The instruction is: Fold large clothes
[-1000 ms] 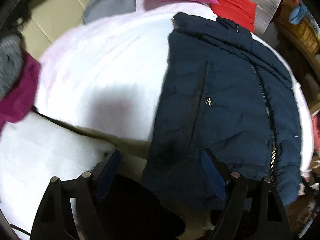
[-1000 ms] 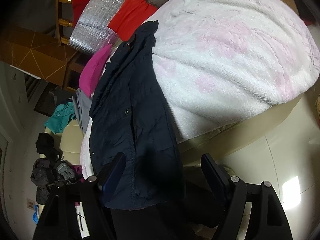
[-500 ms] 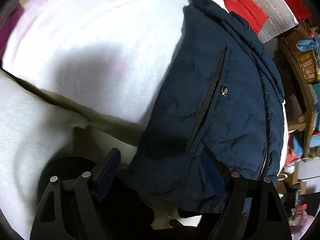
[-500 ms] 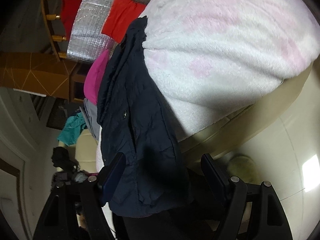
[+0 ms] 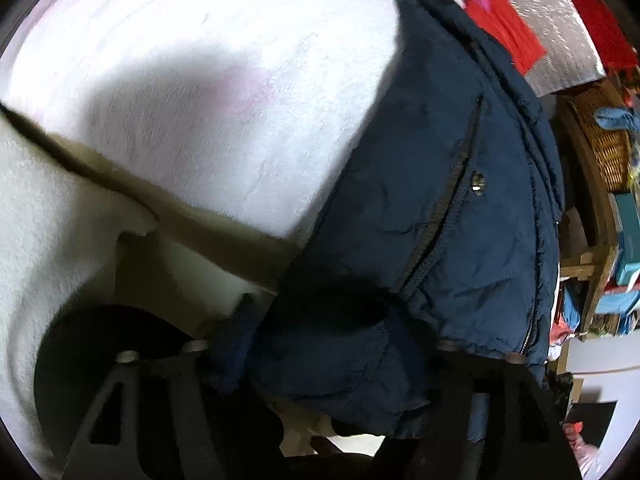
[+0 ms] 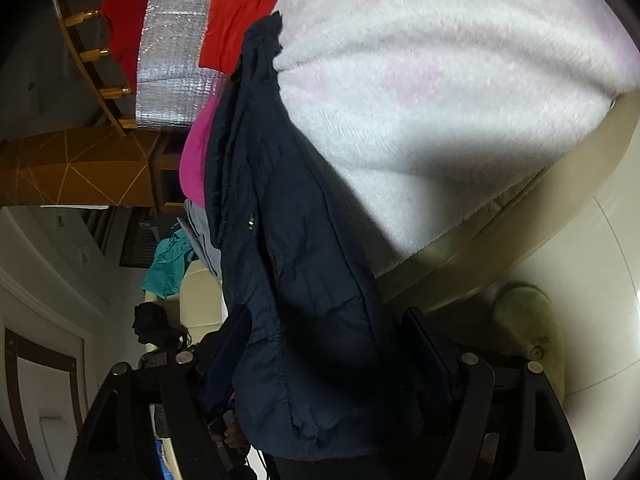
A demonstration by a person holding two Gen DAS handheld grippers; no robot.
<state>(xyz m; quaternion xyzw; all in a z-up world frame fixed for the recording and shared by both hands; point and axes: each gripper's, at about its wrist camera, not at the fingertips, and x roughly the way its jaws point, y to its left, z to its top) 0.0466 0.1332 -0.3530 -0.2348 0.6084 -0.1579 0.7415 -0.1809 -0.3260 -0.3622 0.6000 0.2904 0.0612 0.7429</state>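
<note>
Jacket (image 5: 460, 208) lies along one edge of the white blanket (image 5: 224, 128), hem hanging off the near side; no final fold visible yet, so early stage by my read. Left tool (image 5: 332, 344) jaws closing, hem between them, no pinch yet. Right tool (image 6: 328, 344) open around the hem, not gripping. Left to do: grab, fold over.

Left black two-finger gripper (image 5: 332, 344) angled steeply downward, jaws wide but closing, dark navy padded jacket (image 5: 440, 208) hem lying between the fingers. Right black two-finger gripper (image 6: 324, 344) tilted slightly downward, jaws wide apart, straddling the jacket's lower edge.
</note>
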